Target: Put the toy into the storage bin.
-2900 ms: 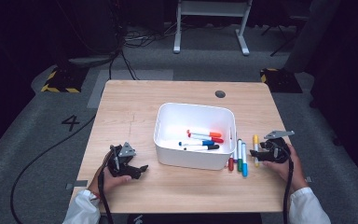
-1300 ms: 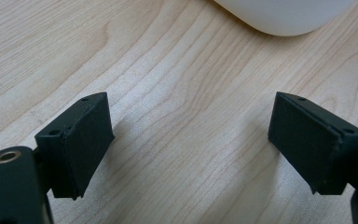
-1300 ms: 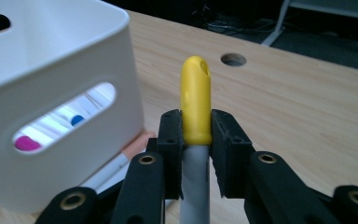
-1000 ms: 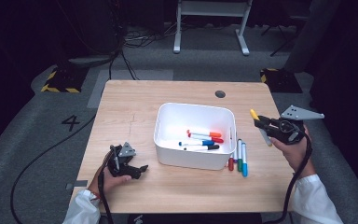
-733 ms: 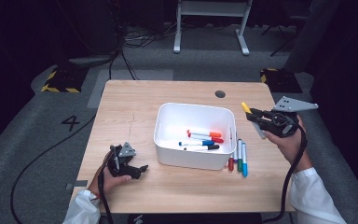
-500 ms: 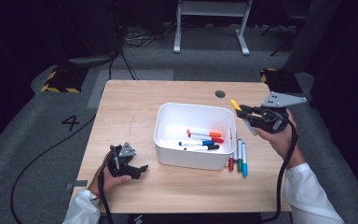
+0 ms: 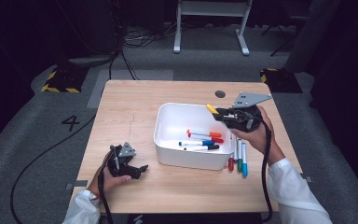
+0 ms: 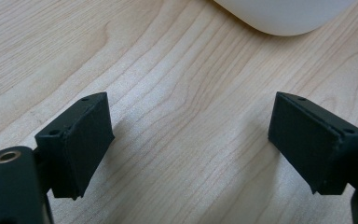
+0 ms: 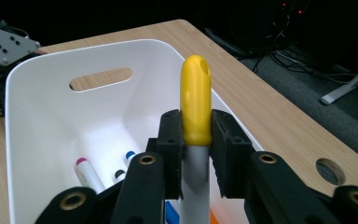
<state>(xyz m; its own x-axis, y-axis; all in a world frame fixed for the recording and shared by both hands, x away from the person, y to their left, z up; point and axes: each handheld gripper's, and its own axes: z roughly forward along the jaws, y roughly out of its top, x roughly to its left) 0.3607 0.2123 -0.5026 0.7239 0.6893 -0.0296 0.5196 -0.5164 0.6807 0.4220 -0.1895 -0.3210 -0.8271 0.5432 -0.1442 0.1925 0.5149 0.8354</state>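
Dark floor with cables surrounds a wooden bench (image 7: 130, 112) at frame centre in the high view. On it stands a white bin (image 7: 168, 128), already holding several markers (image 7: 204, 140) near its lower right. Three more markers (image 7: 238, 161) lie on the bench just beside the bin's right wall, at lower right of centre.

Step in hand, as judged: carrying one marker to the bin. The right gripper (image 7: 216, 112), held in a hand at the bin's upper right corner, pinches a yellow marker (image 7: 211, 108); the right gripper view shows the jaws pressed against its barrel just below the yellow cap (image 9: 196, 100), with the bin's interior and handle slot (image 9: 100, 78) beyond it. The marker appears to sit over the bin's rim rather than well inside.

The left gripper (image 7: 129, 168) rests at lower left of the bench, well apart from the bin; its jaws stand spread with nothing between them and bare wood under them in the left gripper view.

Next move, as judged: bring the yellow marker further over the bin's open floor, lower it, then spread the jaws so it drops clear of the rim. The three markers outside remain to be fetched.
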